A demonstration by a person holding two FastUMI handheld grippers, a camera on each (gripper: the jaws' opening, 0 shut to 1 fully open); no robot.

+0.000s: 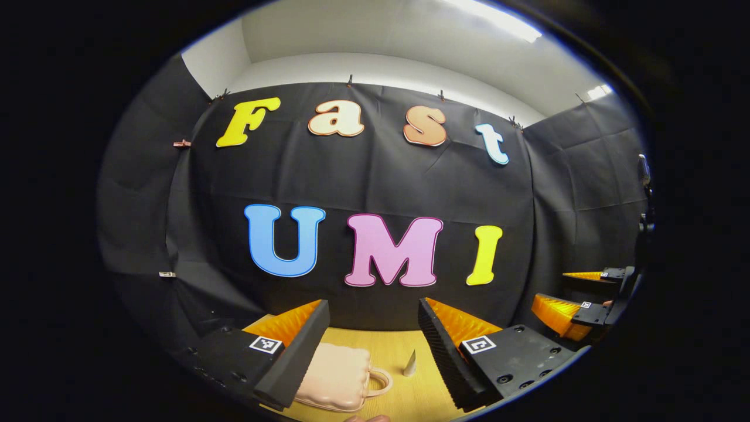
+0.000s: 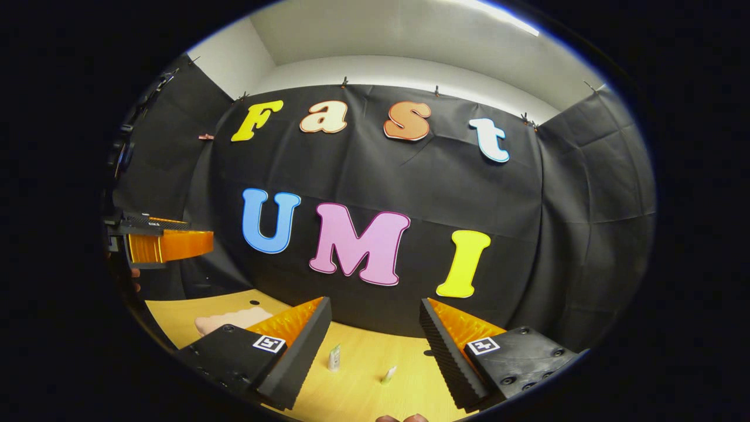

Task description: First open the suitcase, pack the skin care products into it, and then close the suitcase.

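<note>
The pale pink suitcase [image 1: 337, 378] lies closed on the wooden table [image 1: 404, 346], its handle pointing right, just beyond my left gripper's left finger. A small whitish tube [image 1: 410, 363] stands right of the handle. My left gripper [image 1: 372, 305] hovers above them, open and holding nothing. In the right gripper view, a small white-green bottle [image 2: 334, 356] stands upright and a second small tube [image 2: 388, 374] lies near it on the table [image 2: 363, 375]. My right gripper [image 2: 375, 302] is open and empty above them. The suitcase [image 2: 228, 321] shows at the left there.
Black cloth walls close in the table at the back and sides. The right gripper [image 1: 571, 296] hangs at the far right of the left gripper view. The left gripper [image 2: 170, 245] hangs at the far left of the right gripper view. A person's fingertips [image 2: 404, 418] show at the bottom edge.
</note>
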